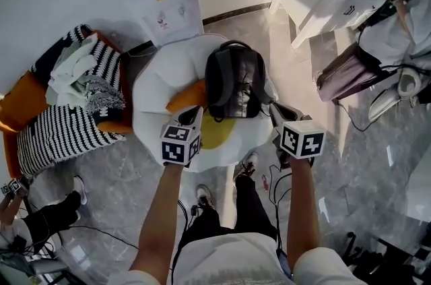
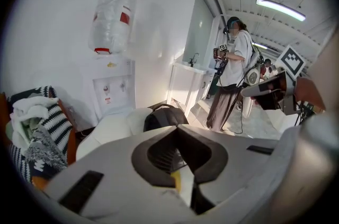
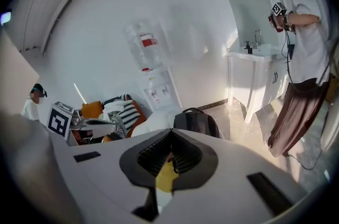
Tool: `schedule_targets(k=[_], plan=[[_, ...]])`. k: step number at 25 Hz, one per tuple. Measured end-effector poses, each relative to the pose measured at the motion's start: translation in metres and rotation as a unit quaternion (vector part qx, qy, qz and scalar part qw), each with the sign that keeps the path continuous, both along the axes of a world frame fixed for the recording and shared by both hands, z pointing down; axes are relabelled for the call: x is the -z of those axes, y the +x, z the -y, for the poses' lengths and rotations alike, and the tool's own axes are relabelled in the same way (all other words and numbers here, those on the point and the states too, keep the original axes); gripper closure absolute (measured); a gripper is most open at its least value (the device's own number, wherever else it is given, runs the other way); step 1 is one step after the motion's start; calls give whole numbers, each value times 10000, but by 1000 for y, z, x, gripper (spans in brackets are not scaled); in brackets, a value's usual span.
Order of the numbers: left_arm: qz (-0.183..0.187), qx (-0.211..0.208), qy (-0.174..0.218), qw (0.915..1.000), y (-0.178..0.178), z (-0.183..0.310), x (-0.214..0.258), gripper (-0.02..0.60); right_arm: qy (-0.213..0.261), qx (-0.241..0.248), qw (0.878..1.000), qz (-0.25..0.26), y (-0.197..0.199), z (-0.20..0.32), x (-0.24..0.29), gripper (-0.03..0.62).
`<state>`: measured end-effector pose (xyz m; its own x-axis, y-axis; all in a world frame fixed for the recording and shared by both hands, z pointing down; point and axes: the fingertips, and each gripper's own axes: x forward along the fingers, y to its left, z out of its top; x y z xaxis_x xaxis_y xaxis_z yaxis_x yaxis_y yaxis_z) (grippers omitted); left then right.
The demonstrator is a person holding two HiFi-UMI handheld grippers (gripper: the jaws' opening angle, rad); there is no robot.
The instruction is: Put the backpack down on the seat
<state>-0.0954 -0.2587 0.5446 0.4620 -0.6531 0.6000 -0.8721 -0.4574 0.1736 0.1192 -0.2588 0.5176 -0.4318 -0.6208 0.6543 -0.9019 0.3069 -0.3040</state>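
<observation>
The black fabric backpack (image 1: pixel 234 83) sits at the middle of the white, yolk-centred cushion seat (image 1: pixel 158 85), and with left tongs (image 1: pixel 190 116) and right tongs (image 1: pixel 279 114) both clenched on nothing over its front edge, pulling straight away without brushing the straps should leave it settled.

Wears a white short-sleeved top (image 1: pixel 222 262), black trousers (image 1: pixel 246 206) and pale lace-up trainers (image 1: pixel 202 195), with thin black cables (image 1: pixel 276 191) trailing beside the legs. Bears a pale grey plastic left gripper (image 1: pixel 190 116) and a matching right gripper (image 1: pixel 277 110). Shows on each a white cube printed with black square markers (image 1: pixel 180 144) and dark ribbed pads (image 3: pixel 152 157).
</observation>
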Motion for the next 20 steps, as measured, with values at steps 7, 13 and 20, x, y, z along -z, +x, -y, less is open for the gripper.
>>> schedule_targets(k=[7,13,20], plan=[[62,6,437,9990,-17,-20,42,589,370,-17,9993,-34,-8,-24,44,591],[-11,-75,760,9971,-17,-41,75,588,691,27,9976,-15,-16,-44,76,591],[-162,-101,1104,9937,-20,-72,116,588,1151,-70,9933,46,-27,-73,123,591]])
